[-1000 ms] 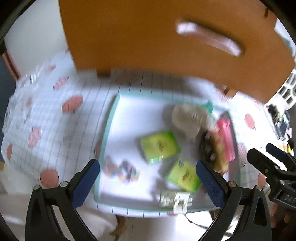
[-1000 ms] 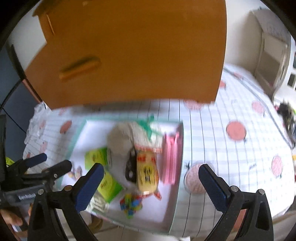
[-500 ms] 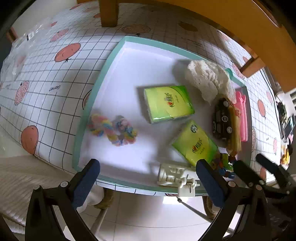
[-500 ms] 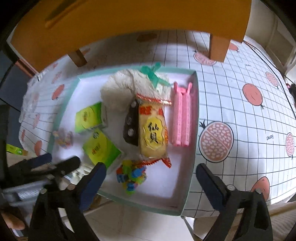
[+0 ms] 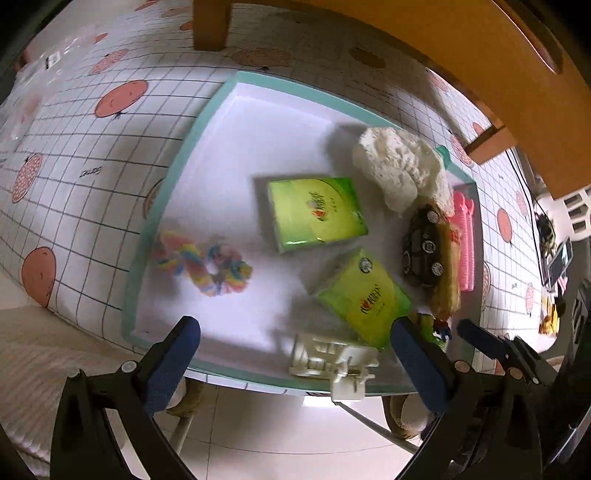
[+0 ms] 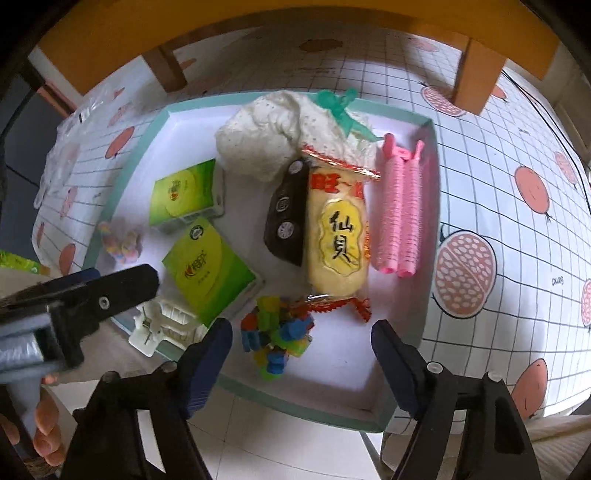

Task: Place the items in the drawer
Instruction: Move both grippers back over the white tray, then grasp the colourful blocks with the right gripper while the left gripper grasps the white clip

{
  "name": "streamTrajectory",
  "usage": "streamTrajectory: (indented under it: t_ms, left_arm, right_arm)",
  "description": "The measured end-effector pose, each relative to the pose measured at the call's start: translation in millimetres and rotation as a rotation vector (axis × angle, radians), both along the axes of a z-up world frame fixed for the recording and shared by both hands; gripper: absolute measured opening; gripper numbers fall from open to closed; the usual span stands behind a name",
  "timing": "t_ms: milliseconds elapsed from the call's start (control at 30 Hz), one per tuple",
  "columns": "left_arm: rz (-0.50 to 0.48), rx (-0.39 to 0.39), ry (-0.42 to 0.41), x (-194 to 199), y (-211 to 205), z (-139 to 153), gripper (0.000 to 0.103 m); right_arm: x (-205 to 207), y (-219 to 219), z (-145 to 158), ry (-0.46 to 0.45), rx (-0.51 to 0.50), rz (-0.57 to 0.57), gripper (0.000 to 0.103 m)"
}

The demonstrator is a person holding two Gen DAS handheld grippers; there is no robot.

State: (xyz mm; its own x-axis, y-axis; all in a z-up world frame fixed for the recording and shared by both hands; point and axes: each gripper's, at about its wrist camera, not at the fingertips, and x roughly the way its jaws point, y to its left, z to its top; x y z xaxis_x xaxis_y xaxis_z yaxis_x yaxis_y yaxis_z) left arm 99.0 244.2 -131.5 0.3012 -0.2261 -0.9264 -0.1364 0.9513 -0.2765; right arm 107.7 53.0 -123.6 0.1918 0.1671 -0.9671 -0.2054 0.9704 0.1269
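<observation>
Grid-patterned oilcloth with pink fruit prints covers the counter (image 6: 498, 206), and a teal-rimmed white tray (image 6: 433, 206) sits at its near edge, partly overhanging the tiled floor. Behind it stands an orange wooden drawer unit (image 6: 258, 26) on short legs; no open drawer shows in either view.

Every item is in the tray. Two green tissue packs (image 5: 317, 212) lie mid-tray, a rainbow rope toy (image 5: 203, 260) near the left rim, and a white lace pouch (image 6: 280, 129) tied with a green ribbon at the far side. A black toy car (image 6: 286, 218), a yellow rice-cracker packet (image 6: 338, 236) and pink hair rollers (image 6: 397, 210) lie side by side toward the right rim. A pile of coloured blocks (image 6: 277, 336) and a white plastic clip (image 5: 332, 360) sit at the near rim, the clip poking over it.

The left tongs (image 5: 291, 363) are spread wide and empty above the near rim, around the clip. The right tongs (image 6: 301, 354) are closing, with the block pile between the tips and nothing pinched yet.

Risks, as I judge them: the blocks look loose, so a squeeze may catch only a few and scatter the rest over the near rim onto the floor. The cracker packet's crimped red end lies just beside the pile and could get nipped too. The clip, already overhanging, could be knocked off by a nudge from either tongs. Both tools crowd the same near edge, so they may collide.
</observation>
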Motion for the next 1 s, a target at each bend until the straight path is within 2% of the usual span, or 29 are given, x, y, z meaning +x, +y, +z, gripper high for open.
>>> streamTrajectory:
  t_ms: [67, 200, 333, 533, 867, 933, 1000]
  left_arm:
    - [-0.021, 0.011, -0.003, -1, -5, 1, 0.102]
    - [-0.041, 0.013, 0.007, 4, -10, -6, 0.102]
    - [-0.056, 0.016, 0.016, 6, -20, -10, 0.102]
    - [-0.081, 0.016, 0.021, 10, -31, -13, 0.102]
    - [-0.113, 0.021, 0.037, 7, -36, -15, 0.101]
    - [-0.129, 0.020, 0.040, 7, -38, -15, 0.094]
    - [-0.144, 0.021, 0.046, 8, -43, -16, 0.092]
  right_arm:
    - [-1, 6, -4, 0.002, -0.004, 0.013, 0.076]
    - [1, 15, -10, -0.004, -0.022, 0.028, 0.063]
    - [0, 15, -10, -0.008, 0.010, 0.023, 0.044]
    - [4, 17, -16, 0.014, 0.004, 0.008, 0.044]
    - [6, -16, -11, 0.089, 0.025, -0.060, 0.044]
    - [8, -22, -12, 0.102, 0.032, -0.080, 0.044]
    - [8, -34, -11, 0.111, 0.051, -0.099, 0.044]
